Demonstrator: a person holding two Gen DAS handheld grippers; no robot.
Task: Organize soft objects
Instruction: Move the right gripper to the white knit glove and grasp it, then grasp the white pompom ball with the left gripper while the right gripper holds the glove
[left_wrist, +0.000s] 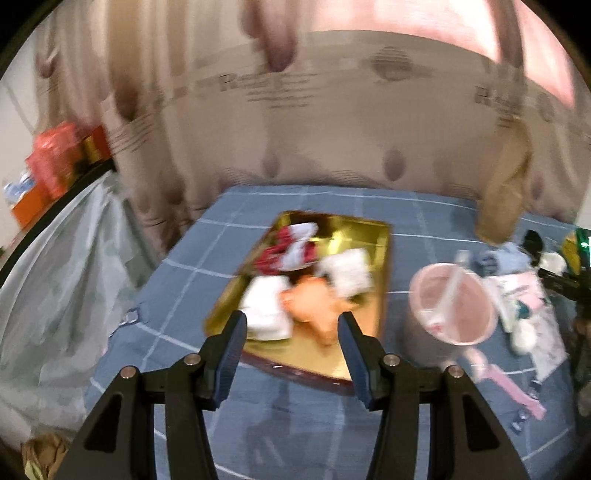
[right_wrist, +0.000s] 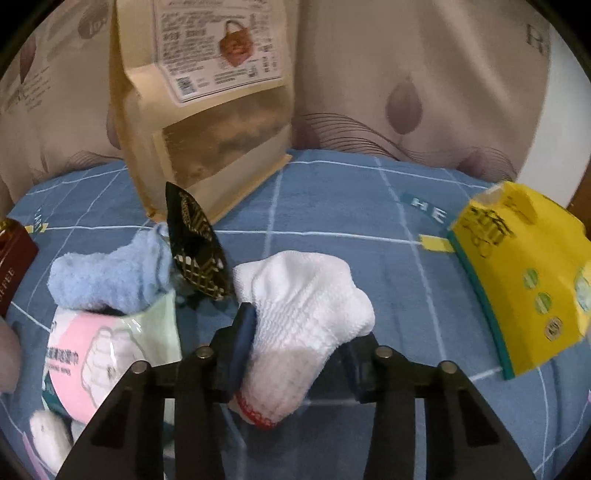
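Note:
My right gripper (right_wrist: 299, 332) is shut on a white sock with a red cuff (right_wrist: 295, 317), held just above the blue checked cloth (right_wrist: 332, 206). A light blue fluffy sock (right_wrist: 107, 273) lies to its left. My left gripper (left_wrist: 291, 332) is open and empty, hovering before a gold tray (left_wrist: 373, 236). The tray holds a red and white cloth (left_wrist: 291, 247), two white folded pieces (left_wrist: 266, 306) and an orange soft piece (left_wrist: 314, 299).
A pink basket (left_wrist: 454, 306) stands right of the tray. A brown paper bag (right_wrist: 207, 110) stands at the back. A yellow packet (right_wrist: 524, 273) lies right, a black patterned item (right_wrist: 195, 247) and a pink wipes pack (right_wrist: 99, 350) left. Curtain behind.

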